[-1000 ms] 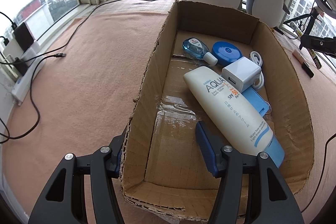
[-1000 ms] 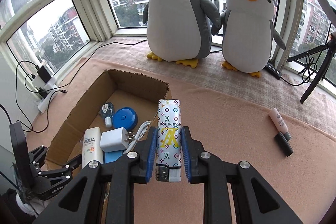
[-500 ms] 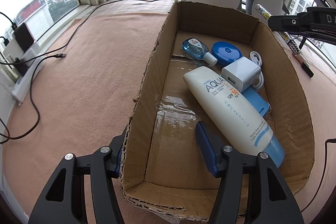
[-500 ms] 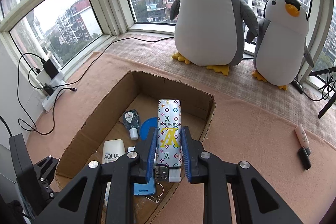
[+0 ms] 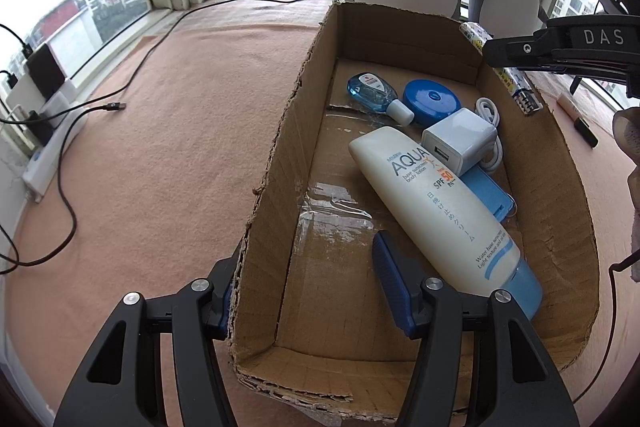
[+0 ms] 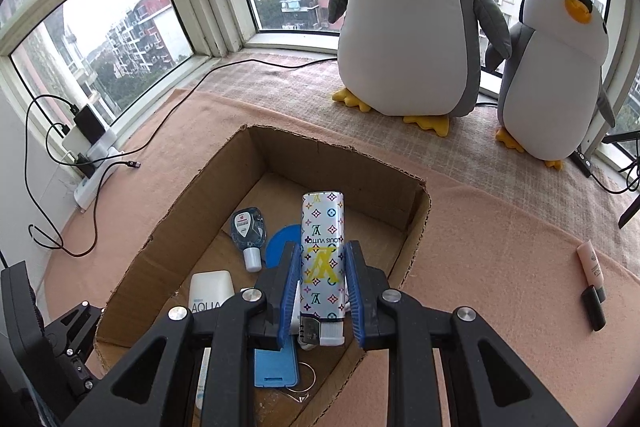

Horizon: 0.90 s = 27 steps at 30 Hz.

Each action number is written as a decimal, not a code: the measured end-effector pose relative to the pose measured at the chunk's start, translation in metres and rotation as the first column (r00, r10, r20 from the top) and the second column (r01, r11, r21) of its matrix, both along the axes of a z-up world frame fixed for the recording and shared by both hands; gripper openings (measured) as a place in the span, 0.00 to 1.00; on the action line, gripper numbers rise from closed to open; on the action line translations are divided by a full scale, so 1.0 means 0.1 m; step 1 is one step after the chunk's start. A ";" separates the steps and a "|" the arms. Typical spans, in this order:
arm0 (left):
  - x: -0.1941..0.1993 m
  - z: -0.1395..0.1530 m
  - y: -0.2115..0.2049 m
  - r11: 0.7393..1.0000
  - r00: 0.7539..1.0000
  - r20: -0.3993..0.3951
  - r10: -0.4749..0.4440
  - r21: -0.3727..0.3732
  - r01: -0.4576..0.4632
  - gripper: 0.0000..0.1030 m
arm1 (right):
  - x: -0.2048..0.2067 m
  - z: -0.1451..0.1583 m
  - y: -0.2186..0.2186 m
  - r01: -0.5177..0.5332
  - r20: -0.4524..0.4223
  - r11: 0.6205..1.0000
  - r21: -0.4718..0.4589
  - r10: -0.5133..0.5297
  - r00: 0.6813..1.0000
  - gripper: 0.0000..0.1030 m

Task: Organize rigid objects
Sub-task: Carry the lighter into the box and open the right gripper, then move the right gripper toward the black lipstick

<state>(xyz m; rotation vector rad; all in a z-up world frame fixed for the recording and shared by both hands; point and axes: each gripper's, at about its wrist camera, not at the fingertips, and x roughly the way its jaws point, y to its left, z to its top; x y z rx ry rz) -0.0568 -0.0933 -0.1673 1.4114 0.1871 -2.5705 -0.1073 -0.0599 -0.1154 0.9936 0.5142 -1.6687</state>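
White monogram-print lighter (image 6: 322, 259) w/ metal top sits clamped btwn right gripper (image 6: 322, 297) blue pads, held above open brown cardboard box (image 6: 416, 227); its lower end hides part of white USB charger (image 5: 460, 140). Left gripper (image 5: 308, 291) spread wide, straddling box's near-left wall, gripping nothing. White AQUA sunscreen tube (image 5: 432, 207) inside, mostly hidden in right view.
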 end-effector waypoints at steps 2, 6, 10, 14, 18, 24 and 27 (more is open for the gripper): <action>0.00 0.00 0.00 1.000 1.000 0.000 0.000 0.000 0.000 0.58 | 0.00 0.02 0.00 -0.003 0.000 1.000 -0.008 0.003 1.000 0.28; 0.00 0.00 0.00 1.000 1.000 0.000 0.000 0.000 0.000 0.58 | 0.02 0.05 0.00 0.001 -0.013 1.000 -0.019 -0.001 1.000 0.44; 0.00 0.00 0.00 1.000 1.000 0.000 0.000 0.000 0.000 0.58 | 0.03 0.05 0.00 0.002 -0.016 1.000 -0.022 -0.002 1.000 0.51; 0.00 0.00 0.00 1.000 1.000 0.000 0.000 0.000 0.000 0.58 | 0.04 0.05 0.00 0.000 -0.019 1.000 -0.020 0.000 1.000 0.59; 0.00 0.00 0.00 1.000 1.000 0.000 0.000 -0.001 0.000 0.58 | 0.02 0.06 0.03 0.007 -0.017 1.000 -0.026 -0.008 1.000 0.62; 0.00 0.00 0.00 1.000 1.000 0.000 0.000 -0.001 0.000 0.58 | 0.00 0.06 0.07 0.013 -0.018 1.000 -0.025 -0.014 1.000 0.69; 0.00 0.00 0.00 1.000 1.000 0.000 0.000 -0.001 0.000 0.58 | -0.02 0.06 0.10 0.018 -0.014 0.999 -0.026 -0.019 1.000 0.71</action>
